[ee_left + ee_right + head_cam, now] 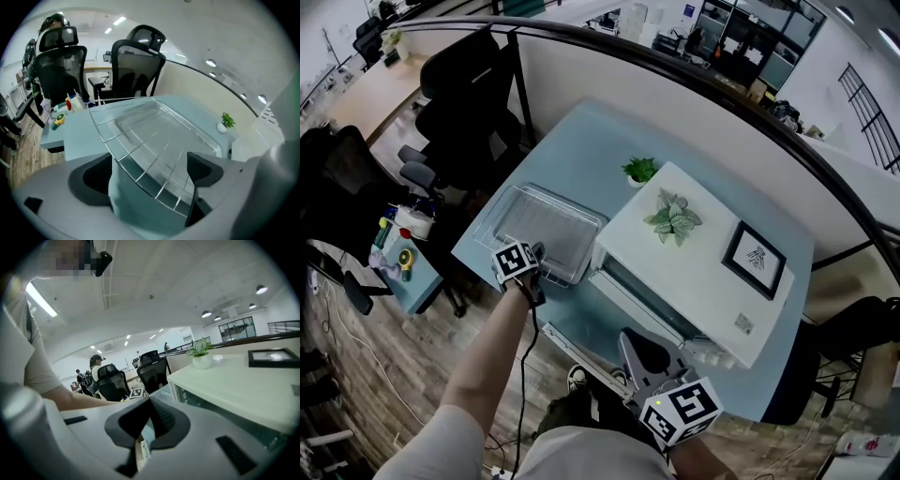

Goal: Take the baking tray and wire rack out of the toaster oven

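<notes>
The wire rack [565, 255] lies over the shallow metal baking tray [534, 214] on the light blue table [581, 150], left of the white toaster oven [703, 277]. My left gripper [539, 257] is at the rack's near edge. In the left gripper view the gripper [150, 164] is open, and the wire rack's [154, 154] edge runs between the jaws without either pad touching it; the tray [143, 119] lies beyond. My right gripper [643, 353] hovers by the oven's lowered door [595, 328]. Its jaws [150, 401] are shut with nothing in them, and the oven [234, 390] is to its right.
A small potted plant [639, 170] stands on the table behind the oven. A leafy plant [675, 217] and a picture frame [757, 258] sit on top of the oven. Black office chairs [469, 103] and a low side table with small items [403, 253] are to the left.
</notes>
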A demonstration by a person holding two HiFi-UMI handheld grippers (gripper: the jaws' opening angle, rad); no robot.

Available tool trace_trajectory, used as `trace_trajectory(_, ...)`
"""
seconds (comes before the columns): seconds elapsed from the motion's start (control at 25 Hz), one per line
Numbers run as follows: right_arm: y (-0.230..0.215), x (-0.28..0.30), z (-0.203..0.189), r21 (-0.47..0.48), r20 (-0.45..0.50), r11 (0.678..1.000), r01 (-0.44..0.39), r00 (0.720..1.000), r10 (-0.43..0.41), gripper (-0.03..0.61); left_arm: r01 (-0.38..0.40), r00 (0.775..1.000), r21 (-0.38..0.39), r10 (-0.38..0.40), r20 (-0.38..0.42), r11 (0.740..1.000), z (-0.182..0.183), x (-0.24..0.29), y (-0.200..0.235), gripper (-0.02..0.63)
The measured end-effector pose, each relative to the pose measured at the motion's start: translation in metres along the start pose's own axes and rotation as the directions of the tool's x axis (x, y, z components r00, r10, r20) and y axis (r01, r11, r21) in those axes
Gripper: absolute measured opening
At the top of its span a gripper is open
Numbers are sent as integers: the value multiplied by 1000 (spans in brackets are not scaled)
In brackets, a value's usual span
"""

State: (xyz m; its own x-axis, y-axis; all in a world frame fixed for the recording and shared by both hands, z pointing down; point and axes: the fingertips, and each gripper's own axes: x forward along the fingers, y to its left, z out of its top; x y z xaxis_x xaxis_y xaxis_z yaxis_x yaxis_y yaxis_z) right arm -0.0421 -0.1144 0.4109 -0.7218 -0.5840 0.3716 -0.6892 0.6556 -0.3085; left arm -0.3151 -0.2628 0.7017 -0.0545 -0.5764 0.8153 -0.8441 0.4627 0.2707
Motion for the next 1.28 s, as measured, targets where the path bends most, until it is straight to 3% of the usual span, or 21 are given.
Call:
trace_trajectory(0.32, 1, -7, -9, 11, -8, 1000, -1, 1000, 1, 3, 11, 998, -49, -14, -61, 999, -20, 0, -1, 471)
trace_trajectory(0.6, -1, -12, -7, -9, 2, 1000, 2, 1000, -2, 3, 30, 999, -42, -32, -31, 999, -27, -30, 9, 469)
trace_trajectory(0.96, 5, -27, 24, -72, 67, 997, -20, 997, 25, 3, 133, 981, 153, -151, 117, 979, -2, -126, -13, 465)
trace_trajectory(1.12, 9, -38, 44, -105, 112, 994, -31, 993, 43, 3, 174, 953, 239, -225, 204, 955, 16, -181, -37, 465)
trace_trajectory(1.28, 11, -52, 67, -118, 167, 992, -42, 984, 62, 3, 177, 911, 365, -293, 290, 914, 35, -241, -64, 460)
